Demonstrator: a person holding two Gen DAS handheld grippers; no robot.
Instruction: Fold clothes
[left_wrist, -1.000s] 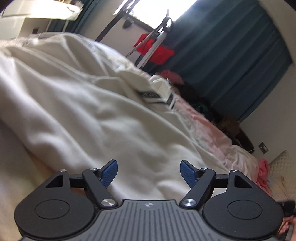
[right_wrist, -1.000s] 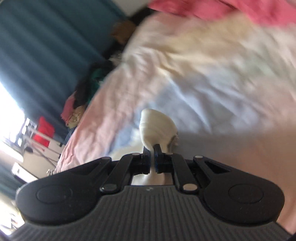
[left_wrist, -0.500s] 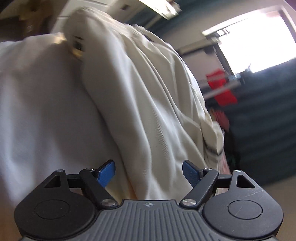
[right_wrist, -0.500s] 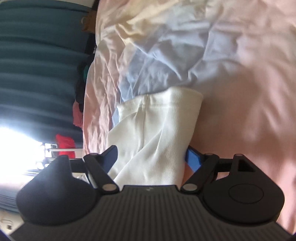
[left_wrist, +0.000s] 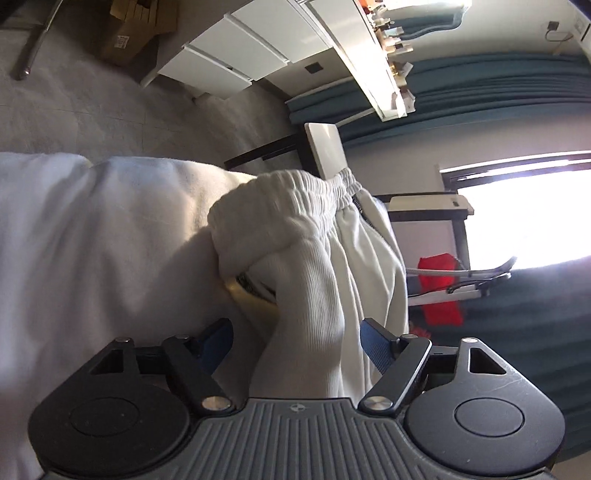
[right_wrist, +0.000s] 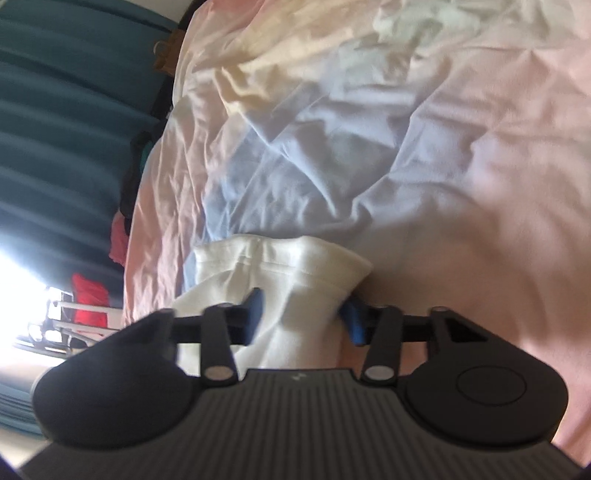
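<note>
White sweatpants (left_wrist: 325, 229) with a gathered elastic waistband lie bunched on a white blanket (left_wrist: 92, 240). One ribbed part of them runs back between the blue pads of my left gripper (left_wrist: 295, 341). Its jaws are closing but still stand wide, with the left pad clear of the cloth. In the right wrist view, a hemmed white end of the garment (right_wrist: 288, 266) lies on the pink and pale-blue bed sheet (right_wrist: 369, 147). My right gripper (right_wrist: 303, 317) straddles this end. Its jaws are closing around the cloth and do not look clamped on it.
White drawers (left_wrist: 240, 55), a cardboard box (left_wrist: 136, 33) and a grey floor lie beyond the bed. Teal curtains (left_wrist: 498, 92), a bright window and a drying rack with a red garment (left_wrist: 439, 291) stand to the right. Dark and pink clothes (right_wrist: 122, 236) lie along the bed's far edge.
My left gripper swung and rolled from the open blanket to the waistband, and a ribbed fold now sits between its pads. My right gripper let go of the white cloth, sank, and is narrowing again.
</note>
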